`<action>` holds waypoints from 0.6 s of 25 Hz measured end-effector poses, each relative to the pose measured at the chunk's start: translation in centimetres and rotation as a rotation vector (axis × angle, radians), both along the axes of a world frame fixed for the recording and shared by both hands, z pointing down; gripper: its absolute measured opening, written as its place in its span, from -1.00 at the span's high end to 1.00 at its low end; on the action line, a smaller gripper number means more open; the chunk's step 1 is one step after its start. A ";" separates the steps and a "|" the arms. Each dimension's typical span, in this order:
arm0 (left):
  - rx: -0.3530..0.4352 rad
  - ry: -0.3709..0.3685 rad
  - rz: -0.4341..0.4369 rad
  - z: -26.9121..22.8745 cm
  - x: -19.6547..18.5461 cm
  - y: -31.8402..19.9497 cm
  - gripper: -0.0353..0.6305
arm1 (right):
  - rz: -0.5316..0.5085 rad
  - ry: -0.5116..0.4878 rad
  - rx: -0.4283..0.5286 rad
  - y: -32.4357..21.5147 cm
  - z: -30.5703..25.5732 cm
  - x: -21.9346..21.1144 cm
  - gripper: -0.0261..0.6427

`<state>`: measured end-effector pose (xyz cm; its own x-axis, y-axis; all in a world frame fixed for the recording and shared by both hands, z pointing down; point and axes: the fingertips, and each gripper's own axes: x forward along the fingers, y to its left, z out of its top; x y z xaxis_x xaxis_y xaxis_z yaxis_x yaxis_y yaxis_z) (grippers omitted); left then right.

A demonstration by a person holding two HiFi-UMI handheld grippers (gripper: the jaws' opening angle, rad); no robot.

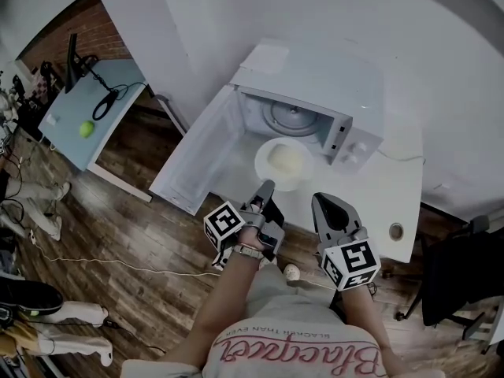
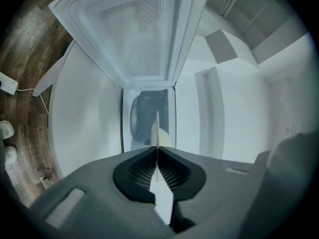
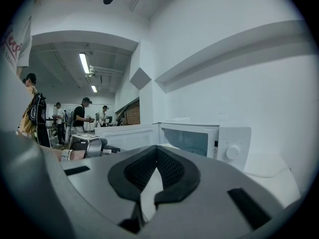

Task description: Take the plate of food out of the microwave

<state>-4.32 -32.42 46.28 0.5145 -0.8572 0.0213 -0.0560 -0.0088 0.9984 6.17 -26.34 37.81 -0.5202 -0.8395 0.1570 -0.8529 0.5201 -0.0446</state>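
1. At the left we see the door point(image 1: 193, 160) swung wide open.
2. Our left gripper point(image 1: 264, 189) has its jaws pressed together on the near rim of the plate point(image 1: 264, 153).
3. The plate, with pale food point(image 1: 288, 161) on it, is just in front of the opening of the microwave point(image 1: 315, 77).
4. Our right gripper point(image 1: 324, 205) is beside it, with jaws closed on nothing.

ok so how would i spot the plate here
Find the white microwave on the white table, its door swung open. Just in front of its opening is the plate, pinched at its rim by the left gripper: the only round white dish, with pale yellow food on it.
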 end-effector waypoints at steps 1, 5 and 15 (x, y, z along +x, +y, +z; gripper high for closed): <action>-0.002 -0.001 0.008 -0.1 -0.1 0.1 0.85 | 0.007 -0.003 0.002 -0.1 -0.2 0.0 0.89; 0.004 -0.015 0.038 -0.9 -0.6 0.2 0.85 | 0.020 -0.002 0.016 -0.7 -1.0 -0.4 0.89; 0.034 0.021 0.082 -3.8 -0.8 0.4 0.85 | 0.060 0.019 0.050 -1.9 -2.3 -0.1 0.89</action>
<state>-5.15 -32.06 42.46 0.5829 -0.8124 -0.0183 -0.0332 -0.0462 0.9984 6.06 -28.23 35.53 -0.4662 -0.8760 0.1233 -0.8829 0.4695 -0.0029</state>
